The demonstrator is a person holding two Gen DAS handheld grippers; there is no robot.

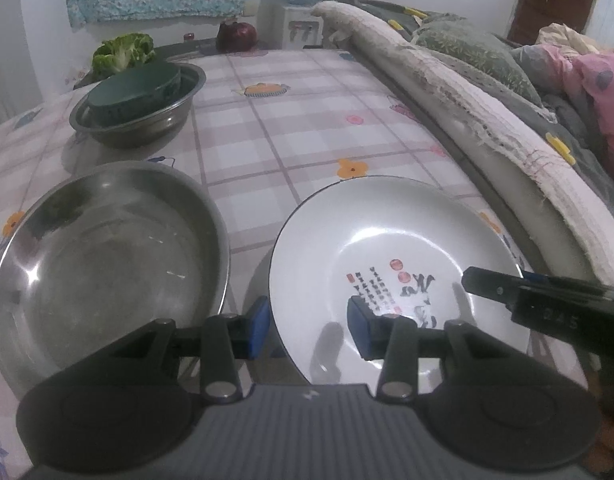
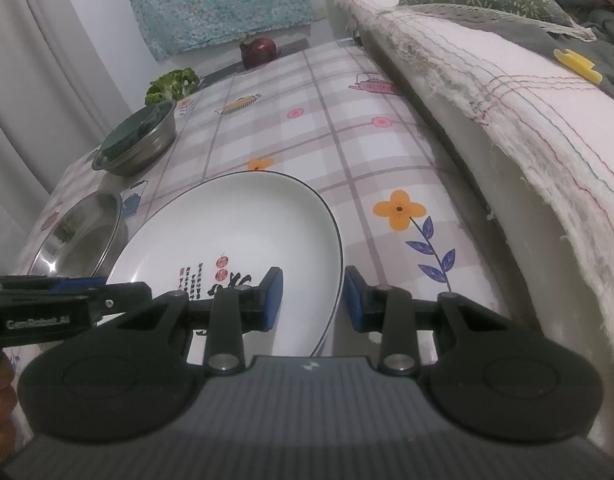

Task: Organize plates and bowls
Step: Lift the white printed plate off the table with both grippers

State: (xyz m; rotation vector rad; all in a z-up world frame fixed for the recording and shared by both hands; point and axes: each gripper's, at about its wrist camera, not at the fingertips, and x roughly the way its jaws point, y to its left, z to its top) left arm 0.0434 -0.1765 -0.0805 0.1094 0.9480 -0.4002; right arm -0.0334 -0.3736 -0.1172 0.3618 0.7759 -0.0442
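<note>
A white plate (image 1: pixel 391 248) is seen lying on a checked tablecloth (image 1: pixel 267 128) printed with flowers and teapots. The plate is rimmed with a thin dark line and printed with columns of black characters, red seals and brush strokes; the characters are too small to be read.

The left gripper (image 1: pixel 309 326) is held with its jaws astride the plate's near left rim, one blue pad outside the rim and one over the plate's inner face. A gap is seen between the pads and the rim, so nothing is clamped. The right gripper (image 2: pixel 314 300) is set likewise across the plate's right rim, its jaws parted and not pressing. On the right gripper's side "245" can be made out in the left view; on the left gripper's side "GenRobot.AI" can be read in the right view.

Just left of the plate a steel bowl (image 1: pixel 107 256) is seen, close to it but apart. Further back a second steel bowl (image 1: pixel 139 108) is seen holding a dark green bowl (image 1: pixel 131 96). Beyond these, lettuce (image 1: pixel 123 54) and a red onion (image 1: pixel 237 34) are placed. A cloth-covered sofa edge (image 2: pixel 507 92) runs along the right.
</note>
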